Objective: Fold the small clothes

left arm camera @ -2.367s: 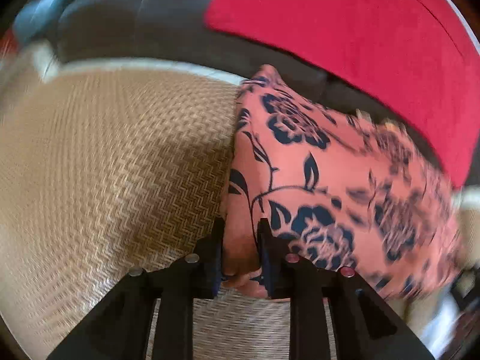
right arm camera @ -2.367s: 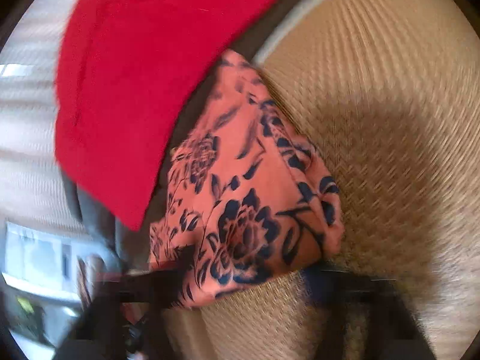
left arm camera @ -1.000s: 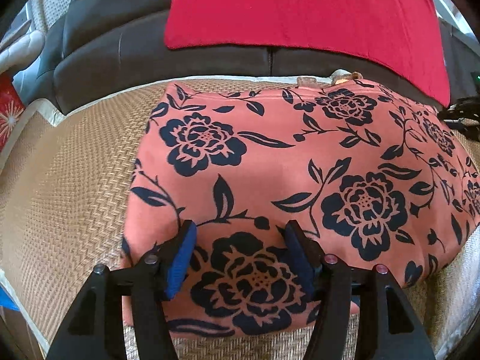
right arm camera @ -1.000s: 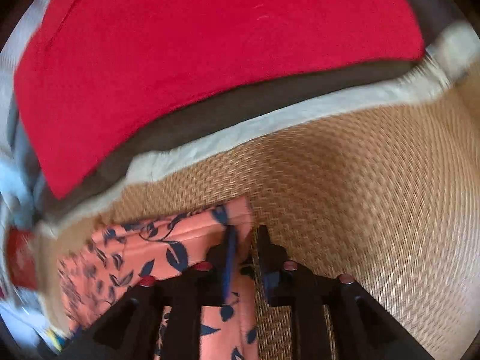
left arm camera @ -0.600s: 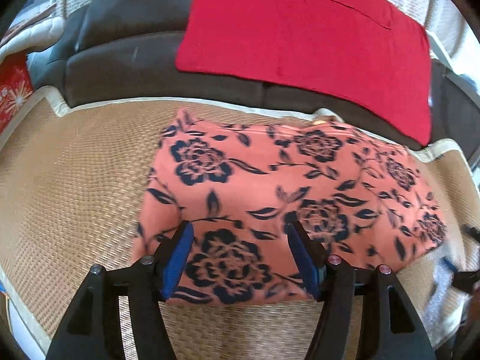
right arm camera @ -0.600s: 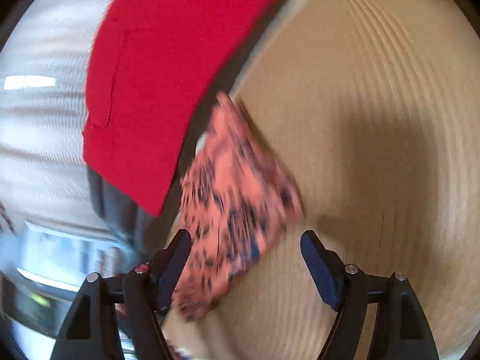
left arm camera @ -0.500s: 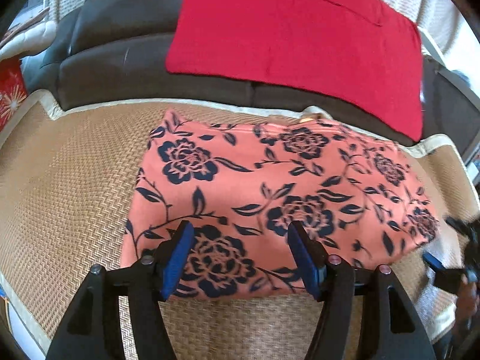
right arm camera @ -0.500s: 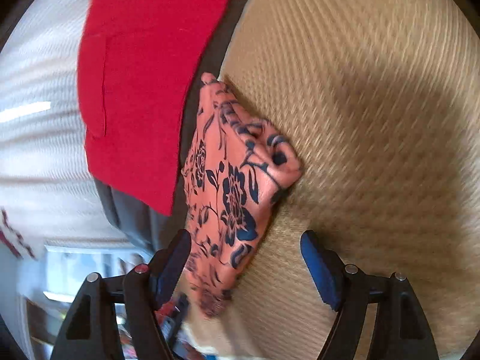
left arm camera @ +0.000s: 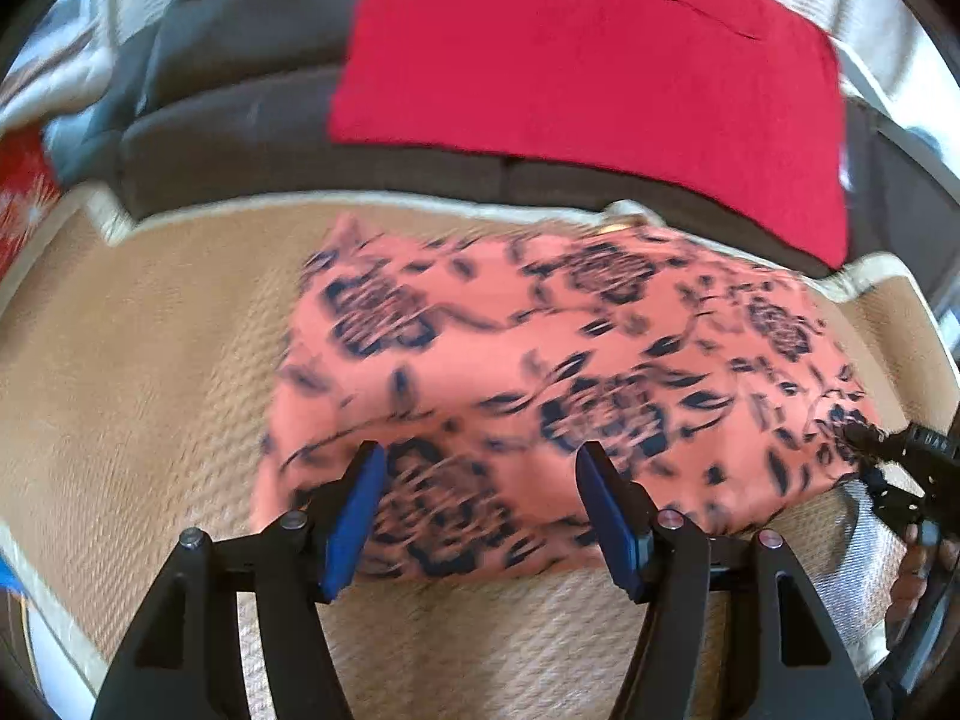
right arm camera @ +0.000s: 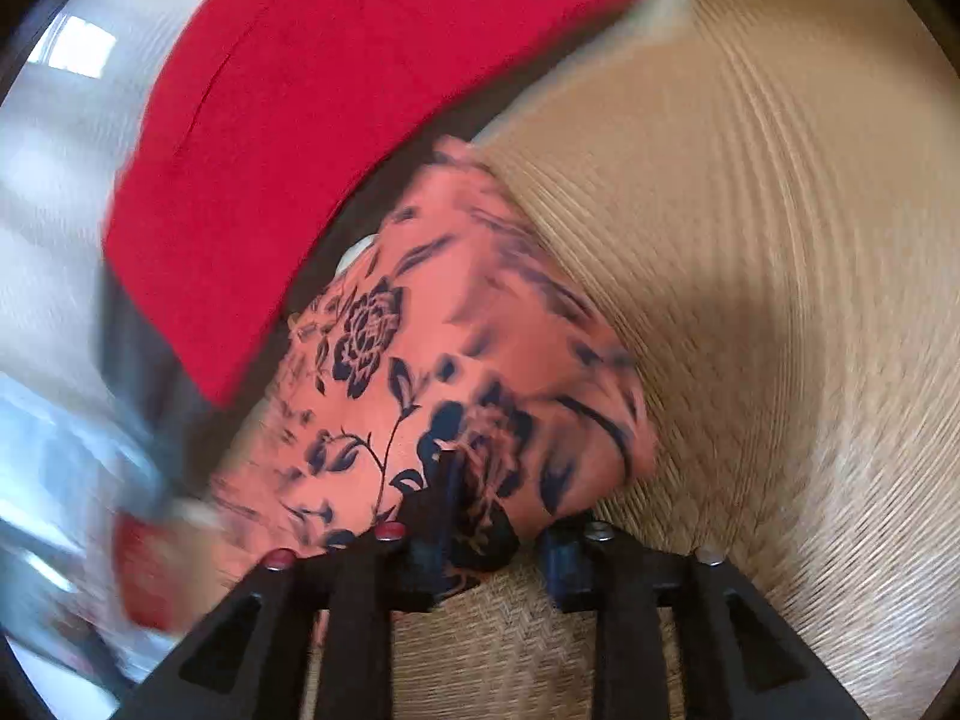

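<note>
Right claw (right arm camera: 498,516) now narrowed, seemingly onto floral cloth (left arm camera: 540,372), left claw (left arm camera: 480,510) spread apart

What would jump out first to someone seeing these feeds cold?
First, the salmon floral garment, folded and lying across the woven tan mat, filling the middle of both views. Behind it, a bright red cloth drapes over the dark sofa. The left claw hangs open over the garment's near edge, while the right claw sits at its end, blurred by motion.
</note>
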### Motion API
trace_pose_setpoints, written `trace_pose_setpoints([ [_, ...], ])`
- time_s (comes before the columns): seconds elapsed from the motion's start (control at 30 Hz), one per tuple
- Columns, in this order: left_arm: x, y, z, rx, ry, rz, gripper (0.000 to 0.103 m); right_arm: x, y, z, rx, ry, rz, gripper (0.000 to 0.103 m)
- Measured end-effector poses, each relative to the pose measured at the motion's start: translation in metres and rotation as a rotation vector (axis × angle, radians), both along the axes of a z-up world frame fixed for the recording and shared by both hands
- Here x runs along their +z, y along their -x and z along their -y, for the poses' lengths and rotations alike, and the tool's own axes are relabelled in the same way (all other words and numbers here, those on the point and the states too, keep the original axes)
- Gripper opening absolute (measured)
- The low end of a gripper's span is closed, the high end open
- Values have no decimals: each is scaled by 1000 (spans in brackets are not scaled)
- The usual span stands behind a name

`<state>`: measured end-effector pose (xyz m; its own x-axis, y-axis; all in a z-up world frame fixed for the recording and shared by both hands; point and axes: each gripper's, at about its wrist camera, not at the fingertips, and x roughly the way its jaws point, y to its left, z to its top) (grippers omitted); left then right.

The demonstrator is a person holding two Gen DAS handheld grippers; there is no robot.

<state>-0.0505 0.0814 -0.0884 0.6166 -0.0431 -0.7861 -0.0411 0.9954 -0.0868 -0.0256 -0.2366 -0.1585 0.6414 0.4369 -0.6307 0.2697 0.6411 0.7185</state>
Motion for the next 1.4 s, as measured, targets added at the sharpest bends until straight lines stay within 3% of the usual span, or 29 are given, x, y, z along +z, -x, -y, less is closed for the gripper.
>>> trace_pose_setpoints([
  [0.03,4,-5,12,-32,-16,13,67,-7,3,9,-25,-96,21,62],
  [0.1,9,-14,33,-81,-33,22,67,-7,3,15,-36,-172,59,81],
  [0.2,10,-35,70,-144,-40,42,67,-10,-6,25,-66,-262,68,80],
  [0.23,7,-42,80,-157,-38,39,67,-14,-11,28,-82,-291,68,69],
  [0.27,2,-49,90,-168,-42,22,67,-15,-15,31,-91,-289,66,51],
  [0.3,-4,-54,98,-177,-54,-1,67,-12,-20,33,-81,-229,52,9],
  [0.33,-11,-59,105,-181,-68,-24,67,-3,-23,31,-71,-109,38,10],
  [0.4,-28,-67,115,-188,-99,-79,67,12,-22,26,-42,17,63,10],
  [0.47,-36,-68,117,-176,-106,-98,67,14,-25,14,-5,131,48,15],
  [0.5,-35,-67,115,-163,-91,-94,67,7,-25,12,6,137,20,19],
  [0.57,-33,-67,112,-156,-74,-99,67,-10,-24,18,18,30,-10,34],
  [0.63,-32,-66,108,-154,-63,-103,68,-12,-24,12,11,-30,5,73],
  [0.67,-33,-67,106,-153,-57,-103,69,-6,-20,17,3,-28,24,78],
  [0.77,-36,-70,102,-141,-33,-107,73,8,-19,30,12,-21,50,79],
  [0.87,-39,-70,98,-130,-3,-110,75,5,-39,31,68,-65,-3,79],
  [0.9,-40,-70,97,-130,5,-111,75,2,-44,30,112,-92,-19,69],
  [0.93,-40,-70,96,-130,13,-112,76,0,-48,27,154,-91,-29,43],
  [0.97,-40,-71,94,-132,21,-114,77,3,-51,26,188,-9,-57,34],
  [1.0,-40,-72,92,-132,31,-118,79,8,-54,27,197,72,-80,35],
  [1.07,-42,-73,90,-128,46,-122,81,20,-54,38,158,123,-78,37],
  [1.1,-43,-73,89,-125,56,-123,83,25,-56,46,129,140,-69,47],
  [1.13,-44,-73,87,-124,63,-123,83,33,-65,57,103,146,-53,77],
  [1.17,-44,-73,87,-123,68,-121,84,43,-83,49,88,132,-31,86],
  [1.27,-45,-72,86,-122,72,-118,85,40,-123,38,182,59,-4,89],
  [1.37,-44,-72,87,-120,65,-125,86,14,-175,11,315,16,-81,87],
  [1.4,-43,-71,87,-119,64,-127,86,8,-185,3,345,38,-116,76],
])
